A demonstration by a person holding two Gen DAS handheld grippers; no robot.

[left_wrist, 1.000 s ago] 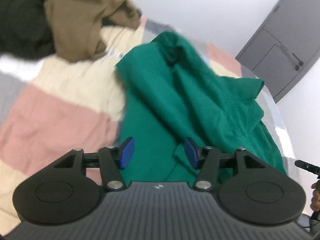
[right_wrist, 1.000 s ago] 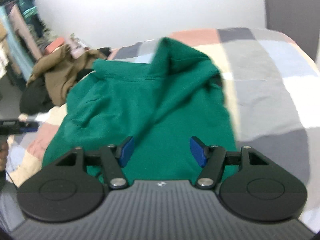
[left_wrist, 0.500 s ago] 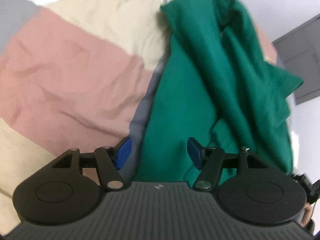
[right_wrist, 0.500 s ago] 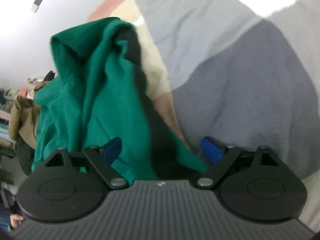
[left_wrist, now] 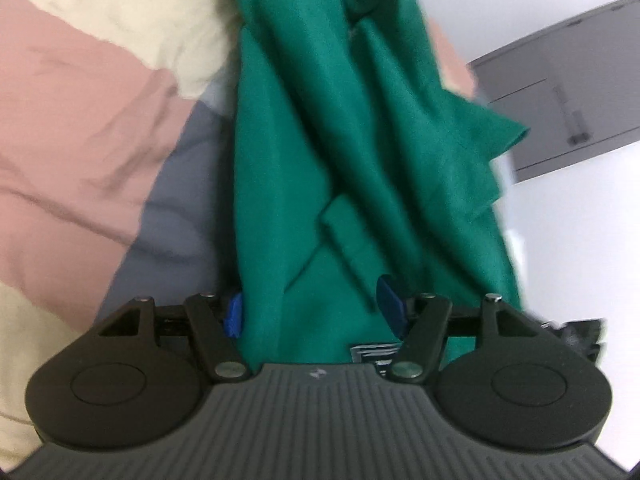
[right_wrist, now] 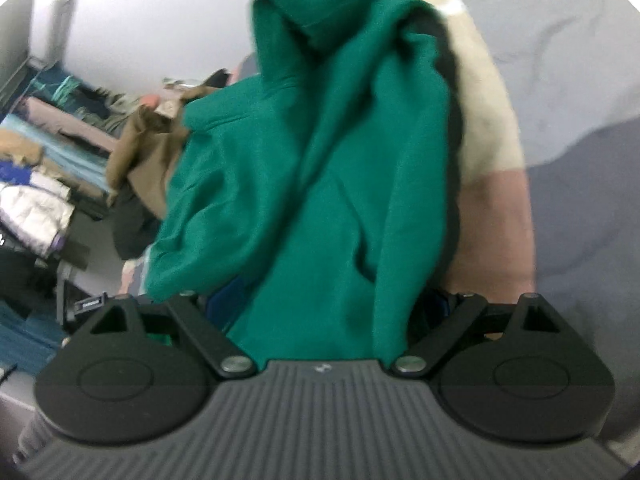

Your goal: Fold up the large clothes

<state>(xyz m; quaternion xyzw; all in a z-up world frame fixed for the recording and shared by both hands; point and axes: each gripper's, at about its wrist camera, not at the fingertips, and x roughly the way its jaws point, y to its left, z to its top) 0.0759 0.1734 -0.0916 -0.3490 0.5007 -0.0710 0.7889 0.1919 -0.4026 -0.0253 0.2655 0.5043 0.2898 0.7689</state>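
Note:
A green sweatshirt (left_wrist: 340, 140) lies crumpled on a patchwork bedspread (left_wrist: 80, 120), with its folds running away from me. My left gripper (left_wrist: 312, 312) is low over its near edge and open. The cloth lies between the blue pads (left_wrist: 390, 308) without being pinched, and a small striped label (left_wrist: 372, 354) shows by the right finger. In the right wrist view the same sweatshirt (right_wrist: 320, 160) fills the middle. My right gripper (right_wrist: 332, 304) stands wide open around the near hem, and cloth covers most of both pads.
A brown garment (right_wrist: 148, 148) is heaped behind the sweatshirt on the left, beside shelves of stacked clothes (right_wrist: 36, 160). A grey door (left_wrist: 560, 100) stands in the white wall on the far side. The bedspread (right_wrist: 580, 160) stretches away to the right.
Both grippers have dropped and tipped down toward the sweatshirt's near edge. The right jaws have spread wider. Cloth now lies between the fingers of both grippers.

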